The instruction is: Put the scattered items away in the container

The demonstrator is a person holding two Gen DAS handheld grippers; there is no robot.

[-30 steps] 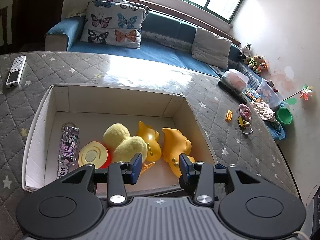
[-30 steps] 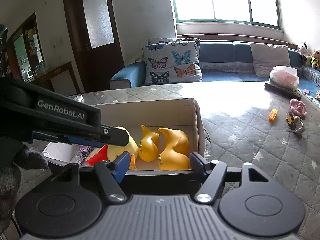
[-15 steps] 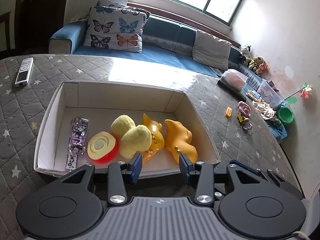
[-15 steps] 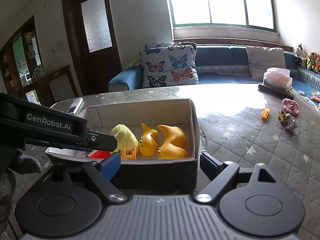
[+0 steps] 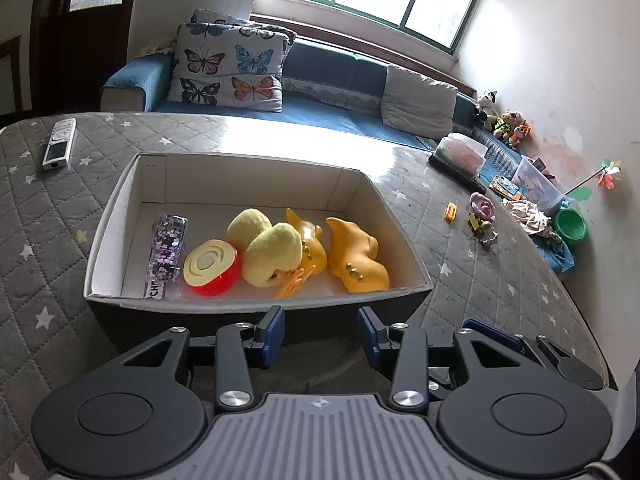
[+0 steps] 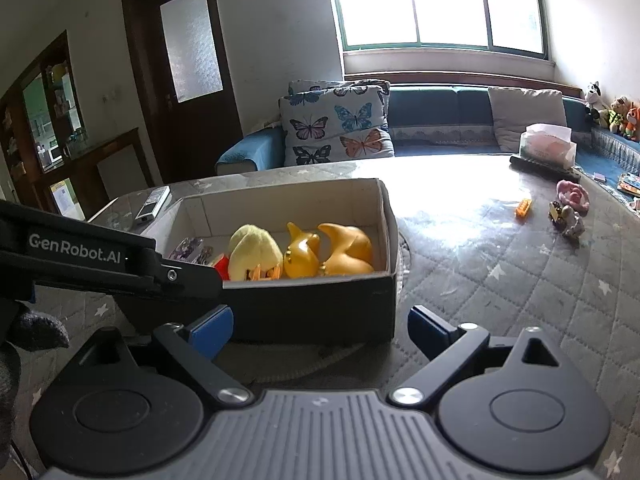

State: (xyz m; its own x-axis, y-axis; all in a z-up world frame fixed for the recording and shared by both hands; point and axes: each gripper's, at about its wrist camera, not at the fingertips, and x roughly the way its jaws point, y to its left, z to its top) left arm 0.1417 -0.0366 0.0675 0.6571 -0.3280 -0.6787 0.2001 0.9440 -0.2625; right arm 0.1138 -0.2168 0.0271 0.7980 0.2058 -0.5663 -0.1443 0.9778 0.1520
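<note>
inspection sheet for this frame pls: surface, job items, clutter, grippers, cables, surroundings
Surface: grey quilted star-print cover.
Job's things: box holds plush chick, two yellow ducks, red-yellow disc, glitter case.
Clutter: remote, orange block, pink toy, tissue box outside the box.
Grippers: left gripper and right gripper open, empty, in front of the box.
Cables: nothing seen.
Surroundings: blue sofa, butterfly cushion, window, door.

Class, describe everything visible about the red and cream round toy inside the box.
The red and cream round toy looks like a plastic half-sphere: glossy red shell, flat cream face with raised concentric rings, tilted upward. It lies on the floor of the cardboard box, near the front wall, between the glittery purple case and the yellow plush chick, whose body appears to press against it.
</note>
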